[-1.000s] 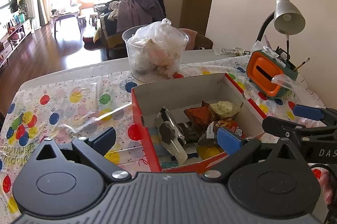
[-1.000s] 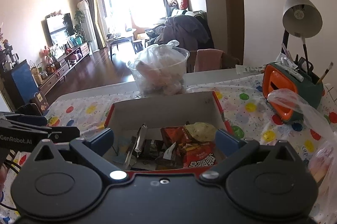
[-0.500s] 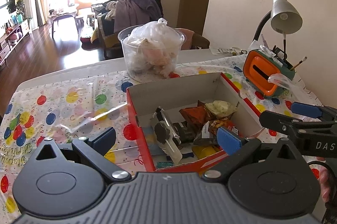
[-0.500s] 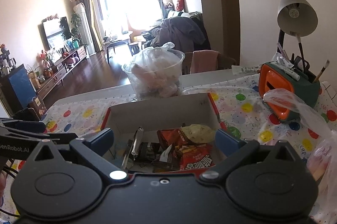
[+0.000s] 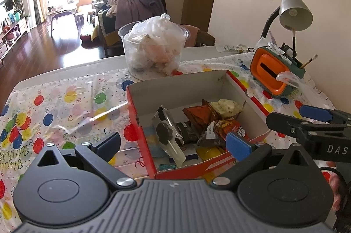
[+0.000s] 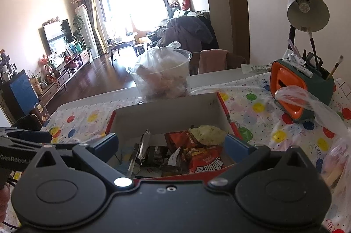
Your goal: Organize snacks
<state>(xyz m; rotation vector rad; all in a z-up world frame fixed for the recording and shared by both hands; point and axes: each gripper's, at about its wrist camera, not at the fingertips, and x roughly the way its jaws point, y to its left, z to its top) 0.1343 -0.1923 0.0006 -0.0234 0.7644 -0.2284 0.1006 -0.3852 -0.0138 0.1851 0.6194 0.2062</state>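
A red cardboard box [image 5: 140, 123] with a white inside stands on the balloon-print tablecloth [image 5: 54, 105]. Several snacks lie in it: a red packet [image 6: 205, 161], an orange-brown packet [image 5: 200, 115], a pale green packet [image 5: 226, 106] and a clear-wrapped dark lollipop [image 5: 166, 134]. My left gripper [image 5: 173, 146] is open, straddling the box's near left corner and holding nothing. My right gripper [image 6: 173, 146] is open over the box's near edge, also holding nothing. The right gripper [image 5: 302, 121] shows at the right in the left wrist view, beside the box's right wall.
A clear tub [image 5: 155, 46] holding a knotted plastic bag stands behind the box. An orange and green pen holder [image 5: 274, 70] and a desk lamp [image 5: 294, 11] are at the back right by the wall. A loose plastic bag [image 6: 333, 145] lies at the right.
Both views have drifted back a little from the box. Both grippers stay open and nothing was picked up or let go.
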